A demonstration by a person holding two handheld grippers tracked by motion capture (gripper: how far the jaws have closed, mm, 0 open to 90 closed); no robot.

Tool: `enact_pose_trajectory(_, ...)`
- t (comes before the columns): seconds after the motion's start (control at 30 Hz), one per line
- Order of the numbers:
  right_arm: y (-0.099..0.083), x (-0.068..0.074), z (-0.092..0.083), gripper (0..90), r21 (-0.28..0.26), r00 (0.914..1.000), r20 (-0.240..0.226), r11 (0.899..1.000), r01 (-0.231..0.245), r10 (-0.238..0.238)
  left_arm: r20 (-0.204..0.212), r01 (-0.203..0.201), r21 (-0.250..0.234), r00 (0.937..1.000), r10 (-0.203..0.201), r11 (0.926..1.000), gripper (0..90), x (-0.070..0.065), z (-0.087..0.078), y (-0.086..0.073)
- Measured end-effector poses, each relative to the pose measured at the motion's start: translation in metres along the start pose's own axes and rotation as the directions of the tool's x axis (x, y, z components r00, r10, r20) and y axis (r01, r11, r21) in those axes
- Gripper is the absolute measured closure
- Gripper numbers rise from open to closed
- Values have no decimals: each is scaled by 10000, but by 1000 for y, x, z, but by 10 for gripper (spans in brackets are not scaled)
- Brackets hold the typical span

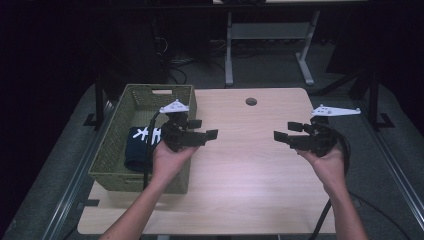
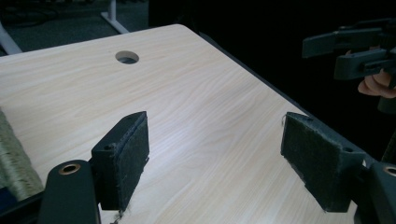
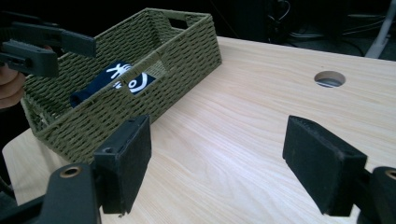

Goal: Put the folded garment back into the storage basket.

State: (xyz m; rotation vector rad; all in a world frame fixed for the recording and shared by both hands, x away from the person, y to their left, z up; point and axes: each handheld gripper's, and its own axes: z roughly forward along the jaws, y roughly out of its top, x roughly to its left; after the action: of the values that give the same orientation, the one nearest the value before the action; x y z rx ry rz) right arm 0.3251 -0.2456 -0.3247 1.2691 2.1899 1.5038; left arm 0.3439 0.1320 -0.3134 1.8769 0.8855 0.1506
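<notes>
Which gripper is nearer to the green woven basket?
The left. The left gripper is held at the near right rim of the basket; the right gripper is far across the bare table, both with jaws open.

Both forearms were left bare, no sleeves seen. Each black gripper (image 1: 212, 130) (image 1: 282, 131) was fitted with two flat felt-faced pads (image 2: 133, 156) (image 3: 322, 161), brass-ringed holes, a grey three-cornered plate and a black cable.
</notes>
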Motion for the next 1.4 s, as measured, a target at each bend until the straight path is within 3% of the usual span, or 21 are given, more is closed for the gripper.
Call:
enact_pose_trajectory(0.27,-15,-9,-16,233,-173,9994,316,9997,-154,160,231,-258,319,9994,250,9992,233,-15,17,-4)
enact_pose_trajectory(1.0,-57,-35,-53,234,-283,9915,1196,9984,-490,520,900,-611,537,9944,561,9967,228,-57,61,-14)
enact_pose_trajectory(1.4,-82,-49,-69,233,-327,9839,1571,9961,-816,858,1017,-641,682,9932,569,9956,219,-67,76,-26)
